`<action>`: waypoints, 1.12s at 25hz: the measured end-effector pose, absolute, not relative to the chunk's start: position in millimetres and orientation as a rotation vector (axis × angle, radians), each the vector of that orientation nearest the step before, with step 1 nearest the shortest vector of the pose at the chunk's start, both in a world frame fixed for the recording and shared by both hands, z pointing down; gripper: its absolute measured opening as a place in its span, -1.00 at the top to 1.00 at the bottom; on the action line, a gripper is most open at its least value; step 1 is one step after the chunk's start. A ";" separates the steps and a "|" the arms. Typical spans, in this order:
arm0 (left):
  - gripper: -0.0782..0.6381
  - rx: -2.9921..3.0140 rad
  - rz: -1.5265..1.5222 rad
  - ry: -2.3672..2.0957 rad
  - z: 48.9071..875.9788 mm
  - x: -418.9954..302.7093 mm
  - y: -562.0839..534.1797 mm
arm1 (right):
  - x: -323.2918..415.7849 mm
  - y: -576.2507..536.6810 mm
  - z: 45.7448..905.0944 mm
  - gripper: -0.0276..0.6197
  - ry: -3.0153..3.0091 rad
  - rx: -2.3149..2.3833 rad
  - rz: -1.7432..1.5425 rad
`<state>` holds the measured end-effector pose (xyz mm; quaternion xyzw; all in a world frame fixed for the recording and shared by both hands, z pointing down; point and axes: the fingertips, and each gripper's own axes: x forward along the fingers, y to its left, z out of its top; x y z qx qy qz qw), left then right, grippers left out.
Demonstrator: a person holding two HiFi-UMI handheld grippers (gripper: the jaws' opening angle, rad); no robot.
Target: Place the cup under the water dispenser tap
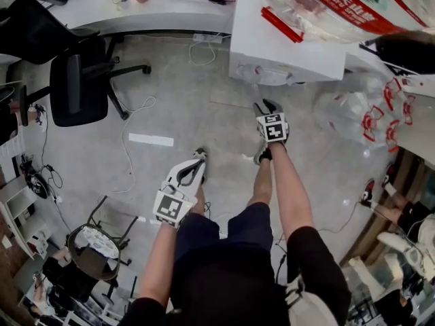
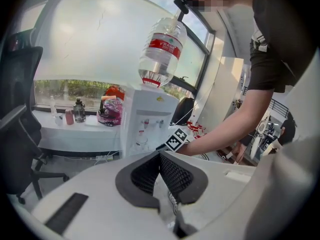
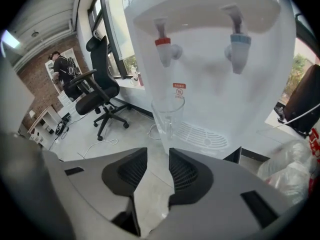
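Clear cup (image 3: 168, 117) barely shows against white dispenser (image 3: 210, 79).

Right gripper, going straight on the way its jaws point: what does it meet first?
Most likely the clear cup, on the drip tray below the red tap, almost dead ahead of the right gripper, whose jaws stand open and empty. The dispenser stands behind it. Depth is hard to judge.

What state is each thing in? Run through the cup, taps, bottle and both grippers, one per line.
Cup: upright below the red tap, looks empty, held by nothing.
Red tap: no water running.
Blue tap: no water running.
Bottle: upended on the dispenser, nearly empty.
Left gripper: shut, empty.
Right gripper: open, empty, short of the cup.
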<state>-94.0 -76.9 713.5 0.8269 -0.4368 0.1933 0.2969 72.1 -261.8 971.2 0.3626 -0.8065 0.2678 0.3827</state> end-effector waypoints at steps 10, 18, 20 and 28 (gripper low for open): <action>0.78 2.281 0.481 -1.137 660.1 -54.8 -98.0 | 104.5 -180.9 898.6 0.91 -2.048 0.822 0.799; 0.78 2.346 0.427 -1.147 618.7 -38.1 -126.9 | 103.3 -175.1 791.4 0.92 -2.193 0.823 0.729; 0.78 2.380 0.413 -1.154 608.5 -35.8 -134.1 | 90.5 -168.3 757.7 0.92 -2.258 0.804 0.702; 0.78 2.491 0.389 -1.079 565.5 -10.2 -151.4 | 85.2 -153.5 654.1 0.92 -2.393 0.841 0.590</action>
